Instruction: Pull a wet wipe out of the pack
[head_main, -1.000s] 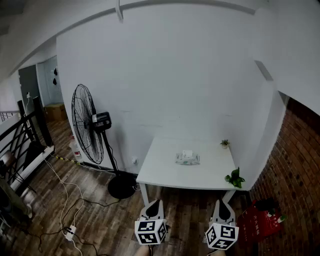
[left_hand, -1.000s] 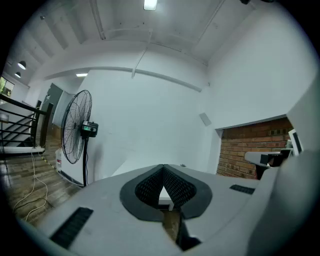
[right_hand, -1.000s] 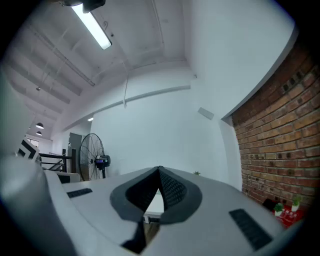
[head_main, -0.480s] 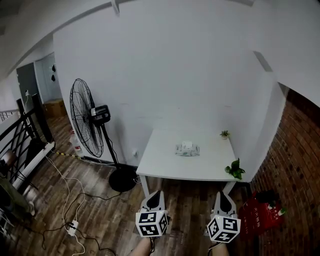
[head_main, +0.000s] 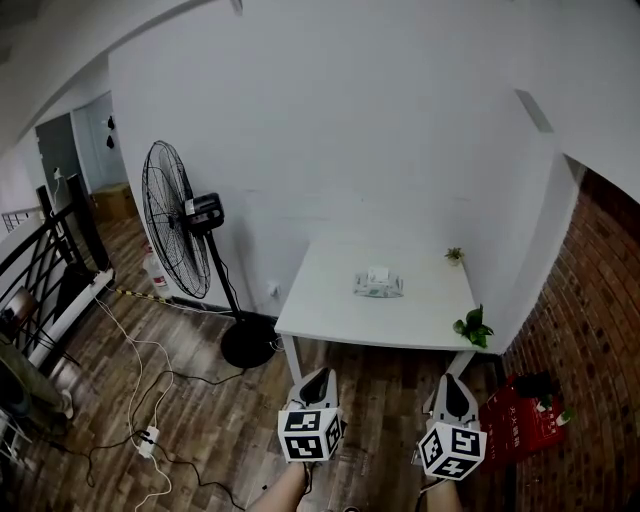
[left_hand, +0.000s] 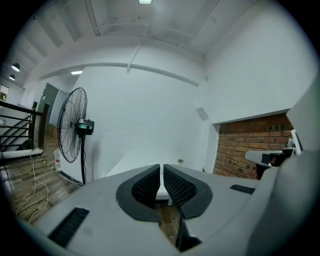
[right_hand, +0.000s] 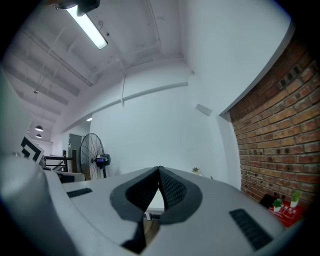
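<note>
We hold the left gripper (head_main: 318, 376) and right gripper (head_main: 452, 383) closed and empty, near us. The wet wipe pack (head_main: 378, 285) lies far ahead on the counter (head_main: 325, 322).

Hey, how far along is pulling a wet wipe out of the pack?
Done: nothing; the pack lies untouched on the white table. In hand: nothing; left gripper and right gripper are shut, empty, short of the table. Left: reach the pack, pinch a wipe, pull it out.
</note>
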